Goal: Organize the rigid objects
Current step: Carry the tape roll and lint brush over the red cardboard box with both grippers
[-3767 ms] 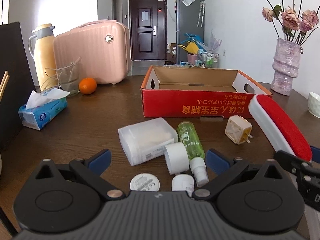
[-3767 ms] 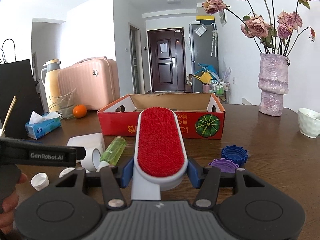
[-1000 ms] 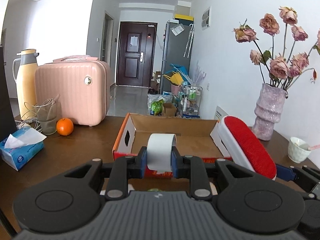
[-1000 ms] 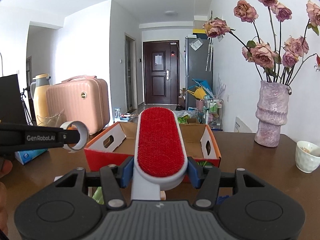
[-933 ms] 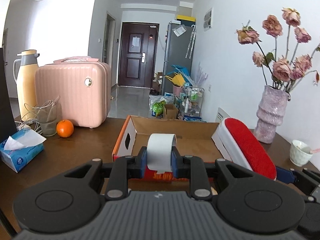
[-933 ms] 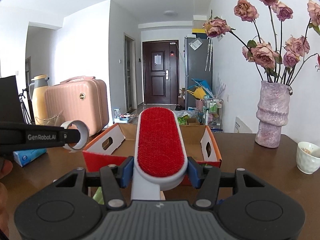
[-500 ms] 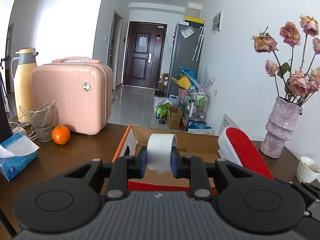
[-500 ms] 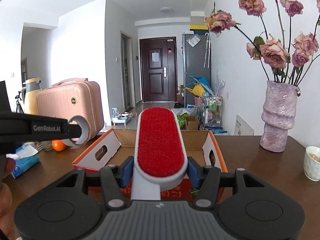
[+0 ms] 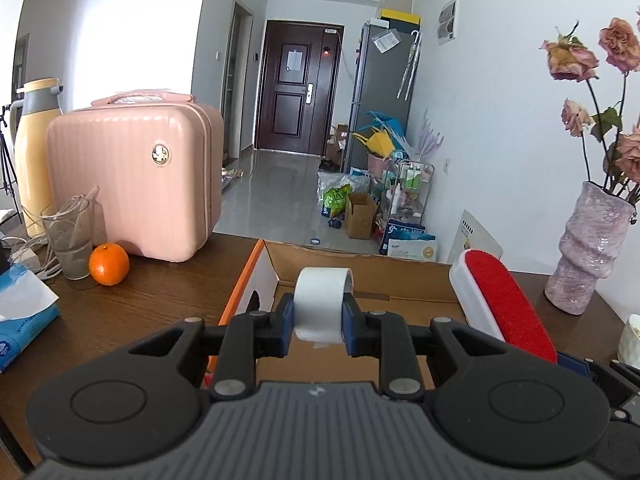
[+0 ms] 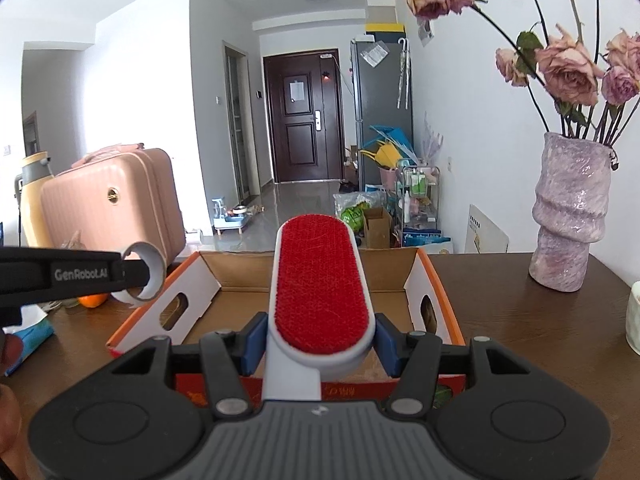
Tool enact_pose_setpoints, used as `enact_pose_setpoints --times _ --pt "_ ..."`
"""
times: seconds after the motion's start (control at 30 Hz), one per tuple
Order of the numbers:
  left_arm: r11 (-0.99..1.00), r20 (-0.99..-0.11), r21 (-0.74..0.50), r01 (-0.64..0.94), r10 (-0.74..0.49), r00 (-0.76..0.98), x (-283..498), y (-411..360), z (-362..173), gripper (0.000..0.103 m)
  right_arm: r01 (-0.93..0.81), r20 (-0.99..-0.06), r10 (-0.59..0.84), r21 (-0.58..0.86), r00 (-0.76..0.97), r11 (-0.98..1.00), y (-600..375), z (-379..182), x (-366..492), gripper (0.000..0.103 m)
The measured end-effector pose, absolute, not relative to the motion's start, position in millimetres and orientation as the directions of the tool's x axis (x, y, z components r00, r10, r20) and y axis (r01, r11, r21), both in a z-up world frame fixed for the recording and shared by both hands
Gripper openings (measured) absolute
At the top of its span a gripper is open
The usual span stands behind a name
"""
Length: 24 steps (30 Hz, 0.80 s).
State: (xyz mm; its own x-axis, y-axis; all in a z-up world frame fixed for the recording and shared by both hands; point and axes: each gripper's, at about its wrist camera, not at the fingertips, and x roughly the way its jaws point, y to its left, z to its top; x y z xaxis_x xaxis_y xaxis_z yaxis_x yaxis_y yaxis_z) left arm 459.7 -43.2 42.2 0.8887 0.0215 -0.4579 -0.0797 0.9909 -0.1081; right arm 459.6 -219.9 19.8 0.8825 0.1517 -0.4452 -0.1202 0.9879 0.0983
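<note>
Table (image 9: 160, 300): one box (image 10: 200, 280), one brush (image 10: 320, 280).

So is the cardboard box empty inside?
Cannot tell fully. The box is open on top and the floor that shows is bare, but the brush hides part.

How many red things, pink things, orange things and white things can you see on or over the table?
Red: 2, the brush and the box
Pink: 2, the suitcase and the vase
Orange: 1, the orange
White: 2, the tape roll and the cup
Total: 7
</note>
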Motion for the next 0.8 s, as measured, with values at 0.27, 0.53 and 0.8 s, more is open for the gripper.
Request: enact_pose_setpoints --times 0.27,0.53,0.8 --pt "0.991 -0.489 -0.094 -0.095 0.037 0.872 486.2 -43.8 34.3 0.024 -0.093 -0.491 0.146 0.13 0.859 0.987 -222.6 15.9 496.9 0.055" --pt "0.99 -0.527 -0.083 -0.115 0.054 0.848 508.3 -41.6 22.5 0.024 -0.072 -0.557 0.163 0.182 0.814 0.981 -224.2 7.2 530.6 0.055" --pt "0.991 -0.552 -0.069 -0.112 0.055 0.832 522.1 -43.1 14.8 0.024 -0.056 -0.588 0.163 0.195 0.792 0.979 -225.9 0.3 554.0 0.055"
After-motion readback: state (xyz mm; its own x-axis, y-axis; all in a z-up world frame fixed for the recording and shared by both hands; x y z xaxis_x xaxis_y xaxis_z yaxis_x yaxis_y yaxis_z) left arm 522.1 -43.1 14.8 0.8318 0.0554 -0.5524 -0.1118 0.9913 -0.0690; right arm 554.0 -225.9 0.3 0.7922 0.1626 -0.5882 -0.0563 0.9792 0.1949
